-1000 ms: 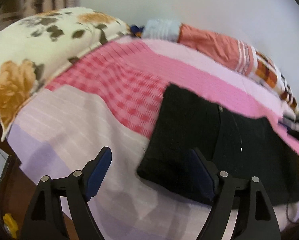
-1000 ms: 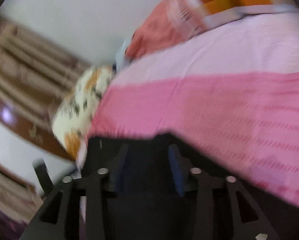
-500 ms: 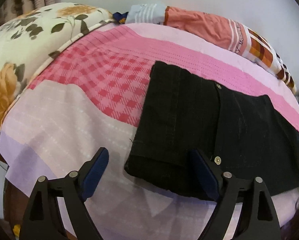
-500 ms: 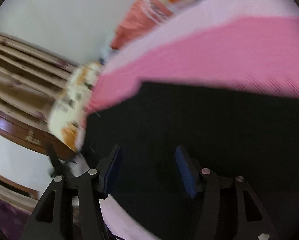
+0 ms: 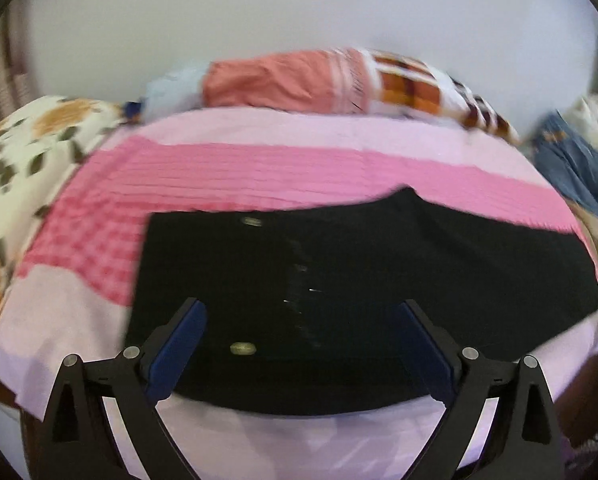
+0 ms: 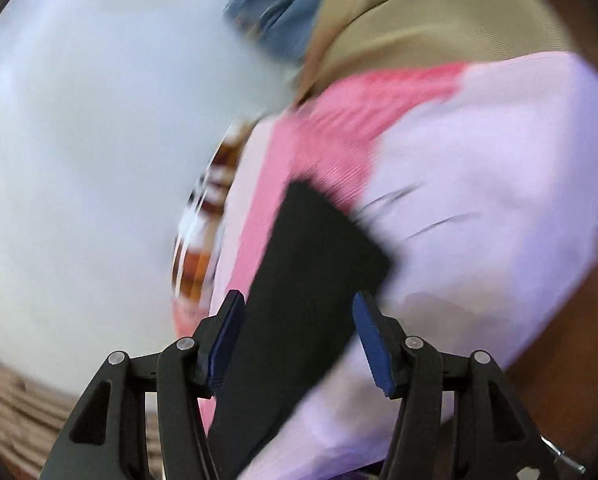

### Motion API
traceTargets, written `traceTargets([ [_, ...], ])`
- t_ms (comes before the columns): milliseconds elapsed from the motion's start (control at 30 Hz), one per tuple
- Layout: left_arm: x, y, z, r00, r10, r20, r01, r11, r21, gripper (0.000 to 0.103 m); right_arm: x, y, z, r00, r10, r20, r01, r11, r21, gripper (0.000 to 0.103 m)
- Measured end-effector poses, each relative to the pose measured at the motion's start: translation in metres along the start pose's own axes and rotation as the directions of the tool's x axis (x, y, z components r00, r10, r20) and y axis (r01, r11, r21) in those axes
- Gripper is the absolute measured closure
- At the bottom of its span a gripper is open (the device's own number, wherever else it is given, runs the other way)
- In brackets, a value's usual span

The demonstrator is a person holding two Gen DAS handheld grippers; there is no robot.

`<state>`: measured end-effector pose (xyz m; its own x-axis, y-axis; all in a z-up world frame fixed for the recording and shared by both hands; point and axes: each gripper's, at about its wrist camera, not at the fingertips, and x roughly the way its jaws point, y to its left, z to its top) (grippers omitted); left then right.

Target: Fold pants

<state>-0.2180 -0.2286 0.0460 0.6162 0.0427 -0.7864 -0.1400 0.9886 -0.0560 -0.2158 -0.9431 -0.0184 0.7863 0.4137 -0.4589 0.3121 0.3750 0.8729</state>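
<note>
Both grippers, apparently unclosed, hover over black pants [image 5: 339, 280].

L tongs [image 5: 301, 344] now centred over black pants [image 5: 339, 280], was off their left end. R tongs [image 6: 297, 340] swung toward the bed's [image 6: 479, 200] foot edge; view blurred.

no readable text, label, brand, number or sign anywhere in either view. only blurred marks on the striped strip of the orange pillow [image 5: 351, 84], too smeared to make out. plain metal buttons on the black pants [image 5: 339, 280], bearing no legible lettering.
</note>
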Motion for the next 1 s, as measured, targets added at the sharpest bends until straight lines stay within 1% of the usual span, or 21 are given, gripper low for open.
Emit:
traceTargets([
  [33,0.004,-0.007,0.000,1.000,-0.019,-0.006,0.019,1.000,0.000,0.007,-0.009,-0.011,0.003,1.000,0.018,0.019,-0.018,1.000,0.023,0.048],
  [67,0.010,-0.014,-0.001,0.998,-0.067,-0.013,0.067,0.998,-0.005,0.007,-0.012,-0.015,0.004,0.999,0.025,0.026,-0.026,0.999,0.034,0.048],
  [133,0.017,-0.027,-0.004,0.994,-0.103,-0.032,0.103,0.995,-0.012,0.007,-0.014,-0.023,0.006,0.999,0.042,0.028,-0.043,0.998,0.049,0.048],
  [233,0.030,-0.045,-0.005,0.989,-0.117,-0.087,0.116,0.993,-0.008,0.007,-0.007,-0.020,0.004,0.992,0.123,0.016,-0.123,0.991,0.044,0.048],
  [300,0.034,-0.054,-0.006,0.987,-0.122,-0.107,0.122,0.992,-0.006,0.007,0.005,-0.012,0.000,0.979,0.202,-0.013,-0.201,0.978,0.055,0.048],
  [367,0.036,-0.061,-0.006,0.987,-0.117,-0.113,0.118,0.993,0.001,0.007,0.020,-0.001,-0.004,0.975,0.215,-0.060,-0.212,0.976,0.057,0.049],
  [400,0.035,-0.063,-0.006,0.987,-0.114,-0.114,0.115,0.993,0.006,0.007,0.027,0.003,-0.004,0.975,0.206,-0.083,-0.203,0.978,0.049,0.049],
  [433,0.035,-0.064,-0.007,0.987,-0.113,-0.114,0.115,0.993,0.012,0.007,0.038,0.005,-0.005,0.979,0.170,-0.110,-0.168,0.985,0.033,0.050],
  [500,0.037,-0.065,-0.008,0.987,-0.113,-0.111,0.116,0.993,0.027,0.007,0.053,0.006,-0.005,0.986,0.103,-0.132,-0.102,0.995,0.018,0.053],
  [533,0.038,-0.065,-0.010,0.988,-0.109,-0.109,0.113,0.993,0.033,0.007,0.058,0.004,-0.004,0.986,0.099,-0.134,-0.096,0.995,0.032,0.053],
  [567,0.041,-0.065,-0.011,0.989,-0.099,-0.110,0.104,0.994,0.040,0.007,0.060,0.002,-0.004,0.986,0.104,-0.133,-0.100,0.994,0.041,0.053],
  [600,0.043,-0.065,-0.013,0.989,-0.095,-0.116,0.101,0.994,0.041,0.007,0.063,0.002,-0.003,0.987,0.093,-0.131,-0.088,0.995,0.040,0.053],
  [633,0.047,-0.064,-0.014,0.988,-0.098,-0.123,0.103,0.994,0.039,0.007,0.066,0.002,-0.002,0.990,0.050,-0.128,-0.047,0.999,0.027,0.053],
  [667,0.050,-0.063,-0.015,0.986,-0.101,-0.129,0.106,0.994,0.034,0.007,0.067,0.002,-0.002,0.992,0.020,-0.125,-0.017,1.000,0.026,0.057],
  [700,0.054,-0.062,-0.017,0.986,-0.101,-0.135,0.105,0.994,0.026,0.007,0.062,-0.002,-0.002,0.993,0.006,-0.116,-0.002,0.999,0.038,0.060],
  [767,0.059,-0.059,-0.019,0.982,-0.110,-0.152,0.112,0.994,0.008,0.007,0.052,-0.005,-0.002,0.997,-0.044,-0.068,0.048,0.998,0.048,0.062],
  [800,0.061,-0.057,-0.020,0.981,-0.112,-0.156,0.113,0.994,-0.004,0.007,0.047,-0.004,-0.001,0.998,-0.044,-0.046,0.046,0.998,0.051,0.062],
  [833,0.061,-0.056,-0.021,0.981,-0.116,-0.154,0.116,0.993,-0.011,0.007,0.046,-0.004,0.000,0.999,-0.018,-0.048,0.021,0.999,0.050,0.060],
  [900,0.060,-0.054,-0.021,0.981,-0.136,-0.137,0.134,0.991,-0.024,0.007,0.051,-0.004,0.000,0.997,-0.001,-0.082,0.004,0.999,0.041,0.060],
  [967,0.062,-0.053,-0.022,0.980,-0.146,-0.133,0.144,0.989,-0.030,0.007,0.056,-0.003,0.000,0.995,0.020,-0.099,-0.016,0.999,0.042,0.060],
  [1000,0.063,-0.052,-0.022,0.980,-0.152,-0.127,0.149,0.988,-0.033,0.007,0.061,-0.003,-0.001,0.994,-0.002,-0.113,0.006,0.999,0.039,0.060],
])
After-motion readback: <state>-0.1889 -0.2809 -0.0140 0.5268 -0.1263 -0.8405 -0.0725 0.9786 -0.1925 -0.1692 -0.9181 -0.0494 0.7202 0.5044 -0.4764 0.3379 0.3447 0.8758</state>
